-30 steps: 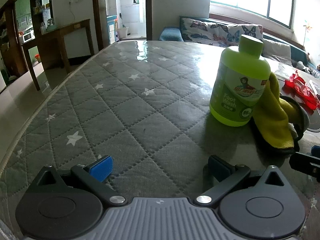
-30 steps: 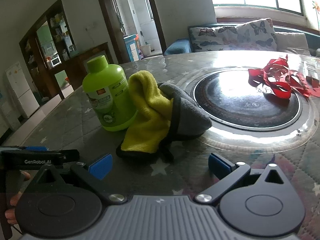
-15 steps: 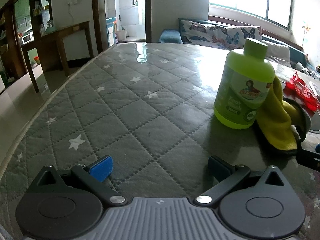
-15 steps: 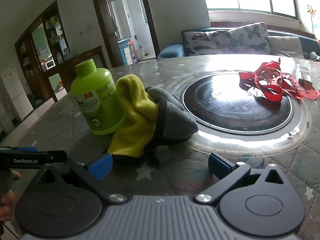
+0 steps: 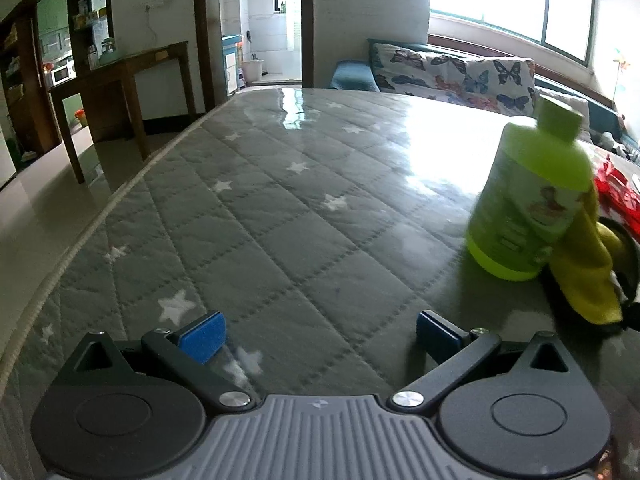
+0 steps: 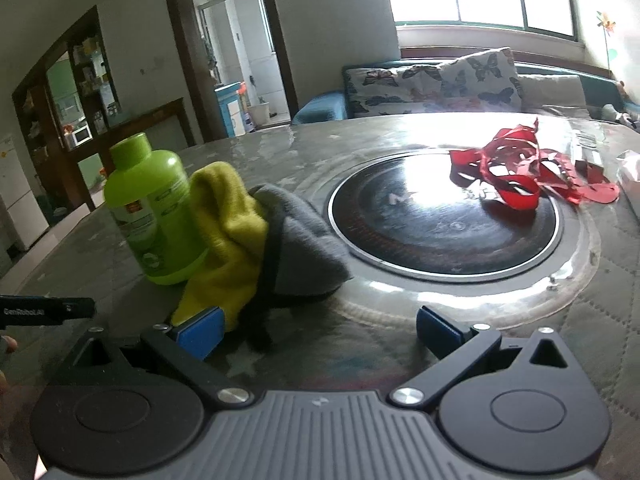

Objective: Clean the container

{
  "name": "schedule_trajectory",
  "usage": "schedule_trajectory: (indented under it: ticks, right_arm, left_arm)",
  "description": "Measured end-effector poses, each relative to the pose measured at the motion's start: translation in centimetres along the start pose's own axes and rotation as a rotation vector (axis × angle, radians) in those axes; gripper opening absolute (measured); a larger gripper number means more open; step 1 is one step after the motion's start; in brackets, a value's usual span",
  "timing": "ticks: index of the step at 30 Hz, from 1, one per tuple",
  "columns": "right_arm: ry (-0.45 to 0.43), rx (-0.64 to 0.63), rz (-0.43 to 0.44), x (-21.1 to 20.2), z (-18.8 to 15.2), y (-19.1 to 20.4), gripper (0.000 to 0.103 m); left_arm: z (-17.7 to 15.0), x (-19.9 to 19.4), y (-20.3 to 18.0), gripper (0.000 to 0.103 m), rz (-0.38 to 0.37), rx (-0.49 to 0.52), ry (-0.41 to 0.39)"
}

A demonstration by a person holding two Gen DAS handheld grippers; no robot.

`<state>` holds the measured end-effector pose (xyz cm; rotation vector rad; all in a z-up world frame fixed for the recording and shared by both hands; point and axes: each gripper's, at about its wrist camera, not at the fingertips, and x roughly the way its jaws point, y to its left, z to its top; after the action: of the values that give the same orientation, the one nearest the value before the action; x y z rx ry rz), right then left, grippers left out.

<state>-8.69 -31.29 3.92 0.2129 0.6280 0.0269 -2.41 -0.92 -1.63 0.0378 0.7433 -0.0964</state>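
Observation:
A lime-green capped bottle (image 5: 528, 196) (image 6: 154, 216) stands upright on the quilted table cover. A yellow and grey cloth (image 6: 260, 240) (image 5: 586, 276) is bunched against its right side. My left gripper (image 5: 320, 334) hovers open over bare cover, with the bottle ahead to its right. My right gripper (image 6: 318, 330) is open too, low over the table, its left blue pad (image 6: 200, 332) just in front of the cloth's near edge. Nothing sits between either pair of fingers. Part of the left gripper's body (image 6: 44, 311) shows at the left edge of the right wrist view.
A round black cooktop (image 6: 444, 216) is set into the table (image 5: 280, 216) behind the cloth, with red paper cut-outs (image 6: 520, 172) on its far right. The table's left edge (image 5: 92, 224) drops to the floor. A sofa with butterfly cushions (image 5: 452, 72) stands beyond.
My left gripper has swung left, so the bottle has slid toward the right edge of its view. My right gripper has moved closer to the cloth.

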Motion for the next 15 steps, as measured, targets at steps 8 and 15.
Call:
schedule_trajectory:
  ticks: [8,15]
  right_arm:
    - [-0.005,0.047,-0.045,0.5,1.1,-2.3,0.103]
    - [-0.014,0.036,-0.095,0.8,2.3,-4.2,0.103]
  left_arm:
    - [1.1,1.3,2.4,0.103,0.004,0.0,-0.017]
    - [2.2,2.5,3.8,0.103,0.016,-0.006,-0.021]
